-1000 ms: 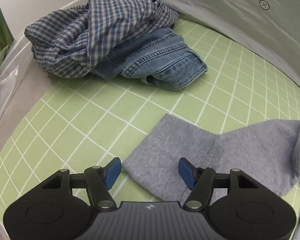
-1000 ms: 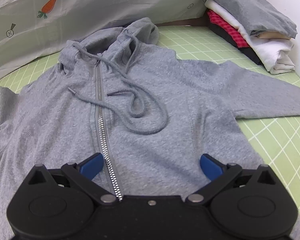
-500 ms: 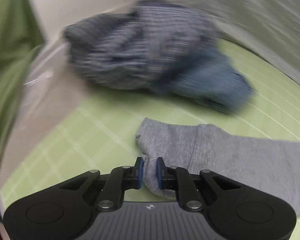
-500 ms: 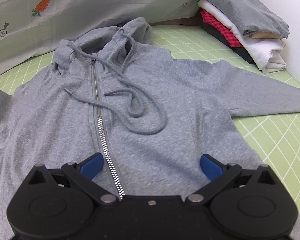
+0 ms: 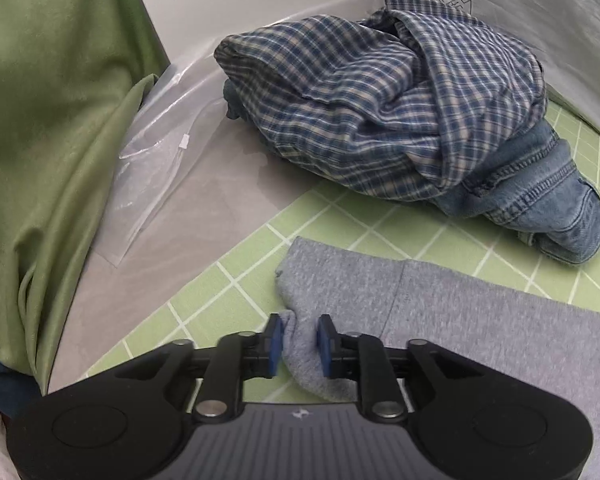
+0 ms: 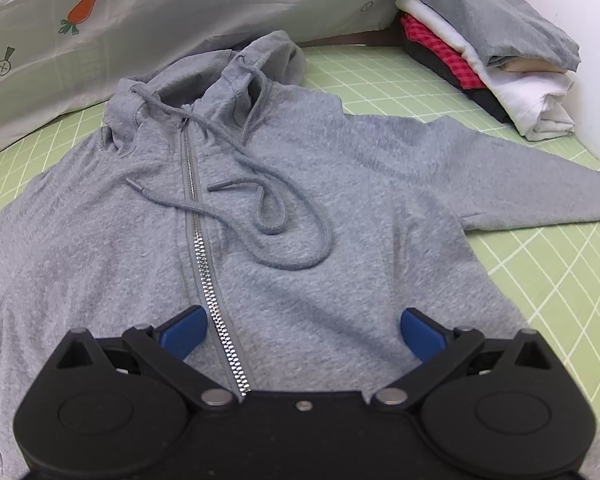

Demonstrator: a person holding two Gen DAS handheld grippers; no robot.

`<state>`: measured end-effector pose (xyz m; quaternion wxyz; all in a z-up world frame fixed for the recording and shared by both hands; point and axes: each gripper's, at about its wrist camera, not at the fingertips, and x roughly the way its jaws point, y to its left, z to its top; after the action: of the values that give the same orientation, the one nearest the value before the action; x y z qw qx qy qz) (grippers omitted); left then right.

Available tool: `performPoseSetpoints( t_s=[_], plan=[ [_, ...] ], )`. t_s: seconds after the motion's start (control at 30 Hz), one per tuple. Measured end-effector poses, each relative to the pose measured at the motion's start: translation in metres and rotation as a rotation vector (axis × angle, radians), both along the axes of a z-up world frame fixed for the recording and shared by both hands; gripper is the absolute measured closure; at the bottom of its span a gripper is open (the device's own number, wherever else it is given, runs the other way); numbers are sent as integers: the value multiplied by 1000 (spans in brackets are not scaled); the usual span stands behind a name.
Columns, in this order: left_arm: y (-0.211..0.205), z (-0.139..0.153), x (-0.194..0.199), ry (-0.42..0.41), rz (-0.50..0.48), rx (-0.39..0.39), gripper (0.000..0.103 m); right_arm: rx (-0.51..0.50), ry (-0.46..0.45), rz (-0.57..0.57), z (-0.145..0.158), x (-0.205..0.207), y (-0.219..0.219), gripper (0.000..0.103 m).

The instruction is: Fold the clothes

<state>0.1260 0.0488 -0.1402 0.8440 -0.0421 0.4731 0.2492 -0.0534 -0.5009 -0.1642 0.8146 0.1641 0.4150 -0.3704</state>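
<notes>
A grey zip hoodie lies face up and spread flat on the green grid mat, zipper closed and drawstrings looped on the chest. One sleeve stretches out along the mat. My left gripper has that sleeve's cuff between its blue pads. The jaws are opening, and the bunched cuff still fills the narrow gap and touches both pads. My right gripper hovers open over the lower front of the hoodie, astride the zipper, with nothing between its fingers.
A crumpled plaid shirt on blue jeans lies beyond the cuff. A clear plastic bag and a green cloth sit left. A folded stack stands at the right-hand far corner, and a grey carrot-print sheet runs along the back.
My left gripper closed onto the sleeve cuff, then drew it leftward, stretching the sleeve out; its pads now stand slightly wider apart. The right gripper has stayed open in place.
</notes>
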Motion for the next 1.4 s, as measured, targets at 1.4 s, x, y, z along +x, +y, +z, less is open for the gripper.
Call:
performPoseSetpoints(
  t_s=[1.4],
  plan=[
    [-338,75,-153,-29,-579,-218,24,78,-72,281,30,-106,-133,0]
  ],
)
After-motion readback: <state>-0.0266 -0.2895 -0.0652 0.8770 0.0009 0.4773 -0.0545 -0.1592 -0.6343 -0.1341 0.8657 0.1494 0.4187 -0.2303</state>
